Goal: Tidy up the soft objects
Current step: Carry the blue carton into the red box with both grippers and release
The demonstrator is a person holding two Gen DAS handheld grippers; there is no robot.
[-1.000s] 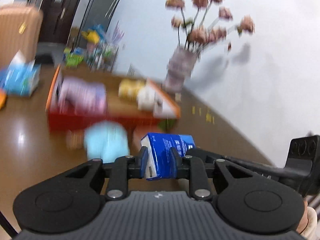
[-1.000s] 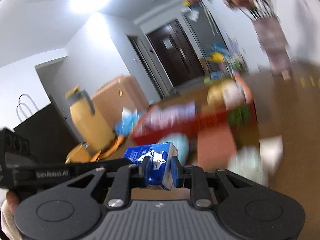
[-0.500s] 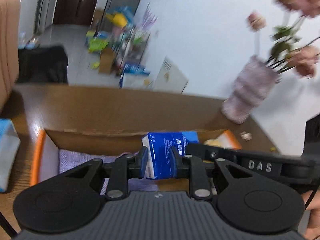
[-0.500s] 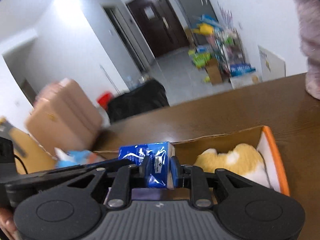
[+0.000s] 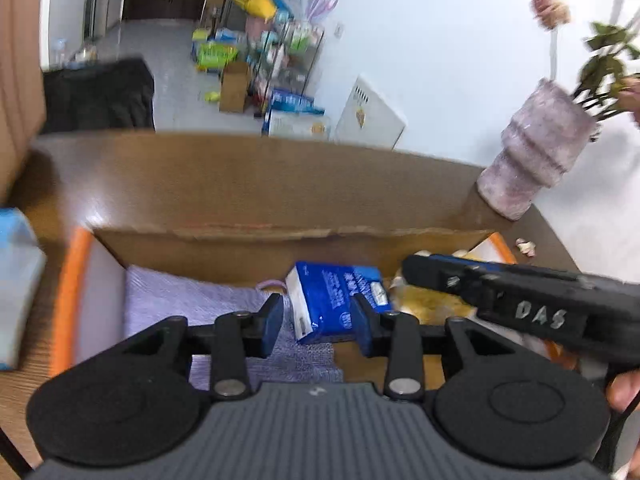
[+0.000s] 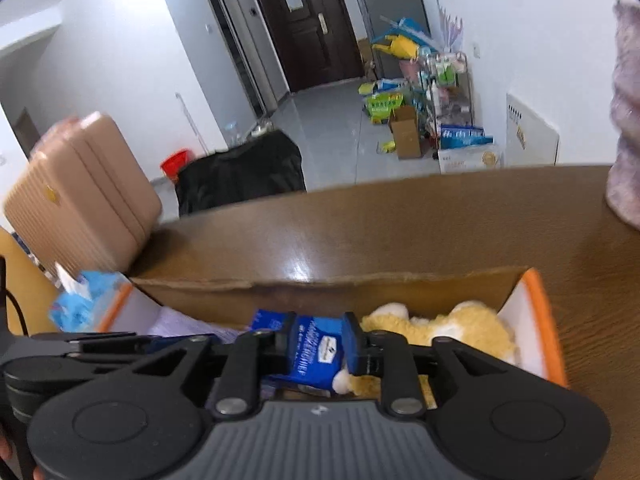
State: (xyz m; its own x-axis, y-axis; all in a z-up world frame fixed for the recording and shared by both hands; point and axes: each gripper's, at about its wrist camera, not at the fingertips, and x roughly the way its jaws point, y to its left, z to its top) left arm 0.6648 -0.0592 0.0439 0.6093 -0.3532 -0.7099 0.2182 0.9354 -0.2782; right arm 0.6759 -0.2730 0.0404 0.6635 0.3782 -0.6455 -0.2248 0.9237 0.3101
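A blue tissue pack (image 5: pixel 334 300) hangs over the open cardboard box (image 5: pixel 280 246) with orange edges. My left gripper (image 5: pixel 318 322) has opened; its left finger stands off the pack, the right finger still touches it. My right gripper (image 6: pixel 320 344) is shut on the same blue tissue pack (image 6: pixel 316 350) from the right side; it shows as a black bar in the left wrist view (image 5: pixel 520 304). Inside the box lie a folded lilac cloth (image 5: pixel 192 304) and a yellow plush toy (image 6: pixel 452 330).
The box (image 6: pixel 400 280) sits on a brown wooden table (image 6: pixel 420 224). A pink vase with flowers (image 5: pixel 536 160) stands at the table's back right. A light blue tissue packet (image 6: pixel 80 300) lies left of the box. A tan suitcase (image 6: pixel 80 196) stands beyond the table.
Both grippers carried the blue pack forward and over the box. The left gripper's fingers have spread apart from the pack; the right gripper stays shut on it.
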